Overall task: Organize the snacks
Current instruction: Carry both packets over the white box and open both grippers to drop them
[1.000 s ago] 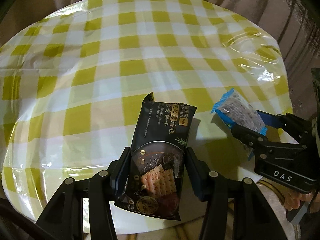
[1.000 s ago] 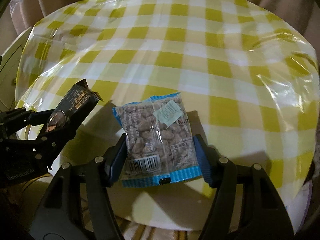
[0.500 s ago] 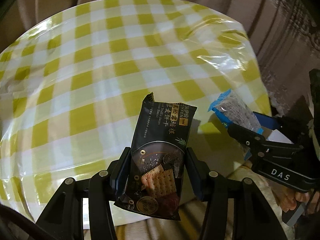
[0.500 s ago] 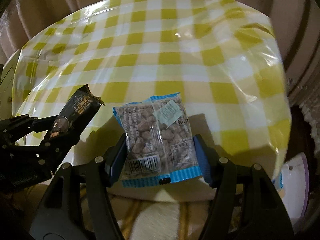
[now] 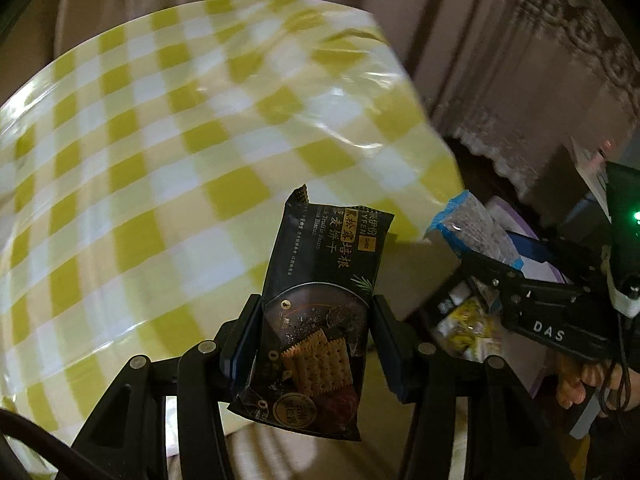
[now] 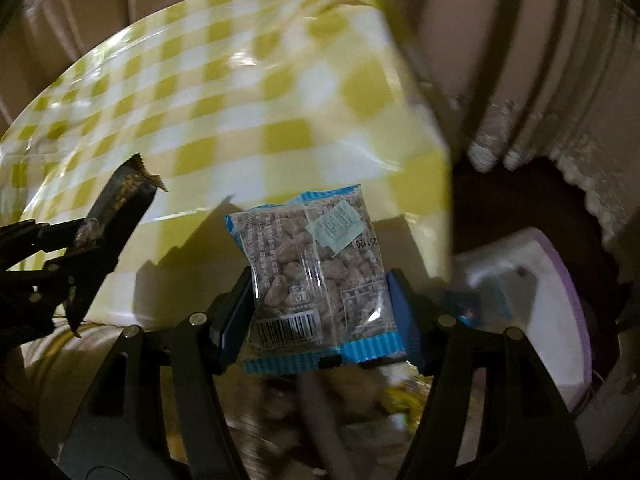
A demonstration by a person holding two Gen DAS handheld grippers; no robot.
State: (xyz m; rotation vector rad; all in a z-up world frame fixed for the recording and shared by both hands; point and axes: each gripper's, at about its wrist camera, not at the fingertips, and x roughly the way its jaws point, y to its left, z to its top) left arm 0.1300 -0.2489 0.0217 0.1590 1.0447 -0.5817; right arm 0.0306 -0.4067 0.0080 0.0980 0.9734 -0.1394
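Note:
My left gripper is shut on a black cracker packet, held upright in the air off the right edge of the round yellow-checked table. The packet also shows in the right wrist view. My right gripper is shut on a clear, blue-edged nut packet, also held past the table's right edge. That packet appears in the left wrist view, to the right of the cracker packet.
A white container with a purple rim stands low on the right beside the table. Several loose snack packets lie in a heap below my grippers. Beige curtains hang behind.
Both grippers have swung right with their packets, from over the tabletop to beyond its right edge. The container and the snack heap have come into view.

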